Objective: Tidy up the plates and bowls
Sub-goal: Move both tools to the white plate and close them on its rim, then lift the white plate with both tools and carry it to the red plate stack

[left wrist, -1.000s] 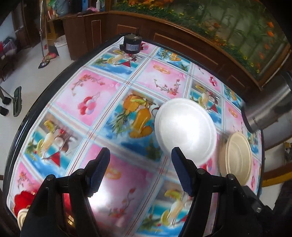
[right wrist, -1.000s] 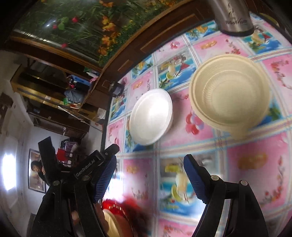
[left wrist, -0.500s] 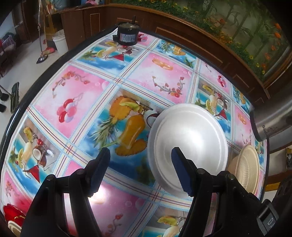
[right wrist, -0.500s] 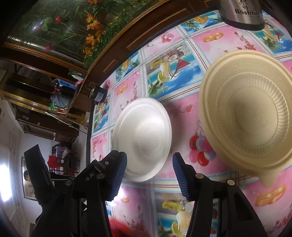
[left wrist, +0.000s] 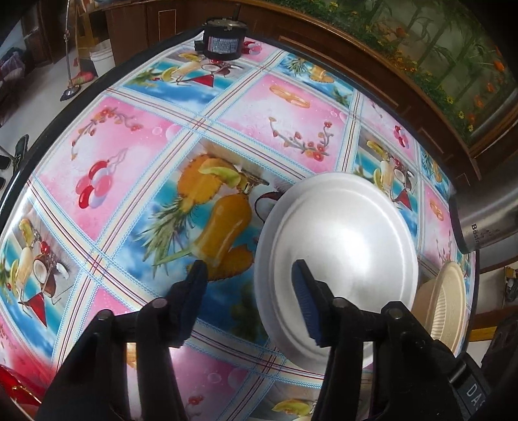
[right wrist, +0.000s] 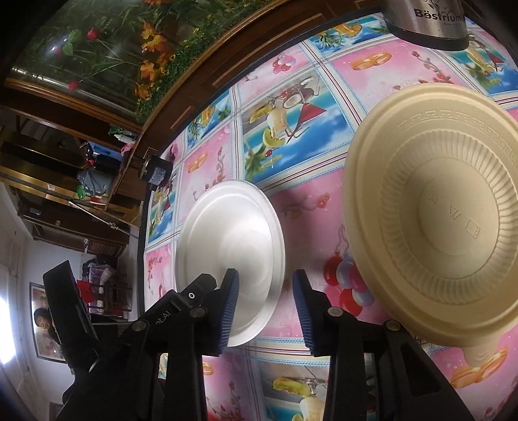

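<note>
We have both tools over the table (left wrist: 136,155), each aimed at the white plate (left wrist: 336,259), which lies flat on the fruit-patterned cloth near the table's middle. The cream bowl (right wrist: 433,213) sits just beside it, on the side nearer the steel kettle (right wrist: 424,19), with a narrow strip of cloth showing between their rims.

Our left gripper (left wrist: 249,298) is spread wide and holds nothing; its right finger hangs over the plate's near edge while the other is over bare cloth. Our right gripper (right wrist: 265,307) is also parted, a little less so, and empty, with its left finger over the plate's near rim and the plate edge falling in the gap between the jaws.

The step in hand looks to us like picking the plate up by its rim. To do it well, we should commit one tool only (two on the same thin edge would crowd each other), and the right one seems better lined up. We want the rim to pass between the pads, one pad above and one slipped beneath, so a shallow, tilted approach matters on a plate lying flush with the cloth. Close gently, since the plate looks light and may skate toward the bowl if nudged. Whether the pads already touch it, we cannot tell.
</note>
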Demonstrator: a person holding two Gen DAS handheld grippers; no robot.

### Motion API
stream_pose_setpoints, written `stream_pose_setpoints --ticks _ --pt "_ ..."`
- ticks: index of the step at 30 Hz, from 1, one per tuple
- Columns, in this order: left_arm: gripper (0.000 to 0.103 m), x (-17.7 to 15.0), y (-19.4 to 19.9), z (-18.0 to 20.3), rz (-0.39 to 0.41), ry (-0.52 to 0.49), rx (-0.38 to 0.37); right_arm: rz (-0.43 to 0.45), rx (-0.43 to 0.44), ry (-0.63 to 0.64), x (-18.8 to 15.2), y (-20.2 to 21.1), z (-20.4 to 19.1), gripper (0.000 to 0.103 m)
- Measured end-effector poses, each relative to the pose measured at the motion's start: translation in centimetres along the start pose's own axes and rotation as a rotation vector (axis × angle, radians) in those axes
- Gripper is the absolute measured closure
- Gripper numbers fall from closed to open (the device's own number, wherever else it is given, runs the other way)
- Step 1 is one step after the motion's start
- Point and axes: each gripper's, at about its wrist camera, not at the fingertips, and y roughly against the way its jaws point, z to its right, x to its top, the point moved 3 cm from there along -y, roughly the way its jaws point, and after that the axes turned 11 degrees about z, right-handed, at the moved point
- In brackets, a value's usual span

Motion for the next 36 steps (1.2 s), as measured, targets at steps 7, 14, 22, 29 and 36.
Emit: stream_pose_setpoints --ticks 7,14,22,29,36 --pt "0.07 -0.1 -0.4 0.1 0.0 -0.008 0.001 -0.009 -0.025 0.016 -0.2 -0.7 0.1 0.087" --pt "0.089 -0.6 0.0 1.0 0.005 -0.048 -0.018 -0.002 -0.028 0.043 -0.4 -0.6 -0.4 0.095" --pt "0.091 -1.4 2.1 1.3 0.035 -0.094 -0.021 0.01 -0.02 0.047 -0.8 0.8 0.0 0.095" --pt "0.091 -2.7 3.9 1.2 0.041 -0.109 -0.029 0.02 -0.016 0.062 -1.9 2.9 0.2 0.095" --pt "0.091 -4.3 6.1 1.1 0.061 -0.13 -0.033 0.031 -0.013 0.076 -3.2 5.4 0.5 0.095"
